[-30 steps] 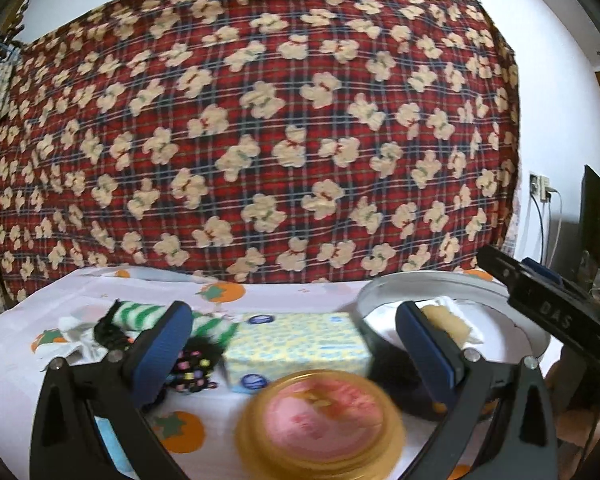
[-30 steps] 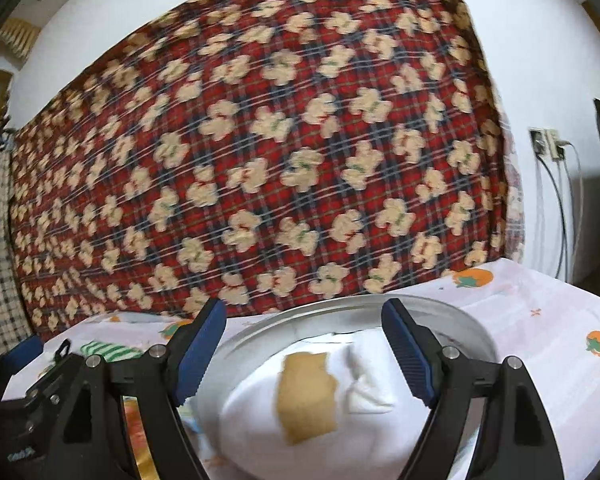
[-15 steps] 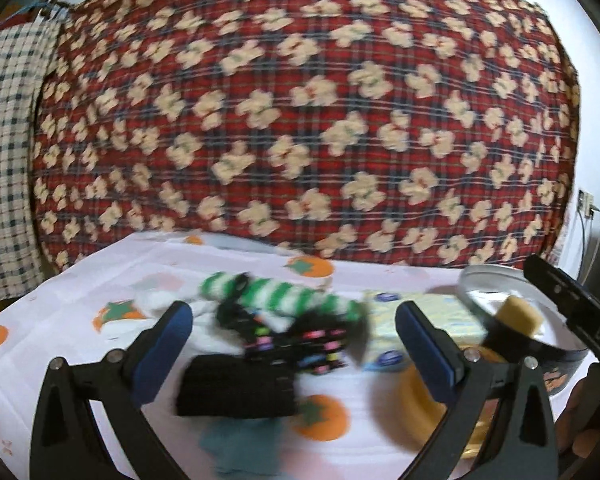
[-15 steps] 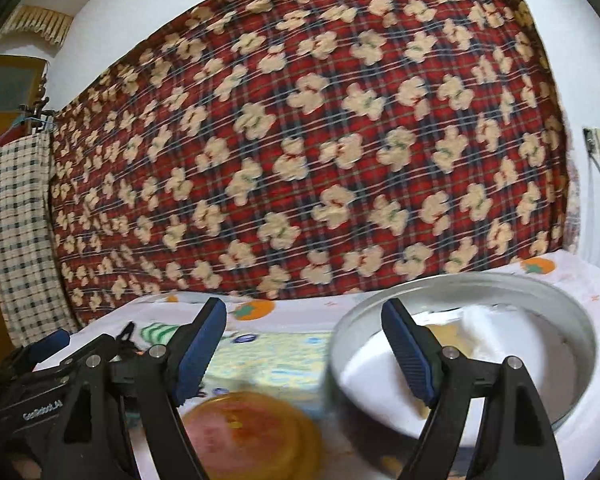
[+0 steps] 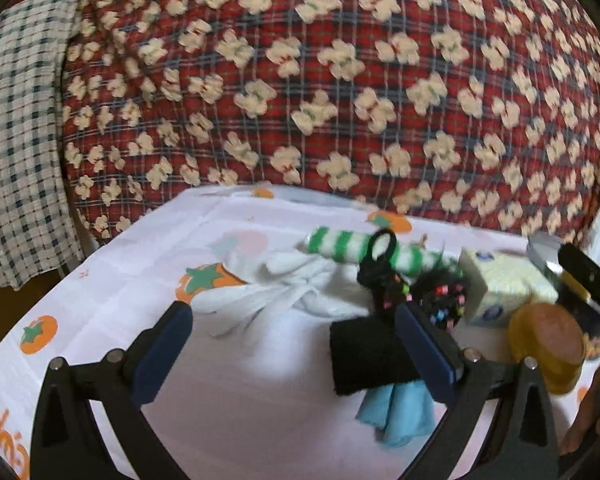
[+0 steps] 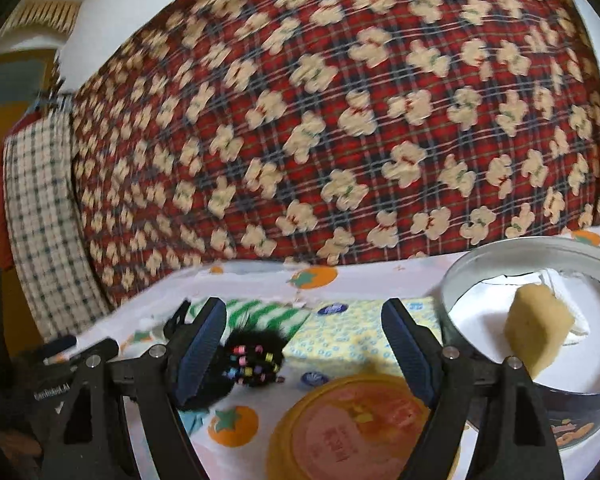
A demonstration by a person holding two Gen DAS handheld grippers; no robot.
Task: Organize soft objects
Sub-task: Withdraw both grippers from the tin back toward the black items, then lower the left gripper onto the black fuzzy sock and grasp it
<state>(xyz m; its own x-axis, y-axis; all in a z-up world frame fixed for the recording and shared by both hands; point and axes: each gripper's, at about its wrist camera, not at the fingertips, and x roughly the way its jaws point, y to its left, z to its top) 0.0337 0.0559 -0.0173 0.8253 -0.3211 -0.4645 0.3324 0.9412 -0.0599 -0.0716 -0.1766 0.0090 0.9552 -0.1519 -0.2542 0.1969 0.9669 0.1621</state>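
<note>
Left gripper (image 5: 296,344), jaws apart and empty, hovers over the tablecloth (image 5: 112,280); a black folded cloth (image 5: 368,356) lies against its right finger, white socks (image 5: 296,292) just beyond. Right gripper (image 6: 304,344) also gapes, empty.

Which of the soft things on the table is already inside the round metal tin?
The yellow sponge, standing in the tin on white cloth; the socks and cloths lie outside.

Two wrist views, low over your counter (image 5: 112,296)

Each looks forward between its own jaws toward the plaid cloth (image 6: 340,120); both share the tissue pack (image 5: 504,292), beaded black puff (image 6: 252,360) and yellow lid (image 6: 360,428).
</note>
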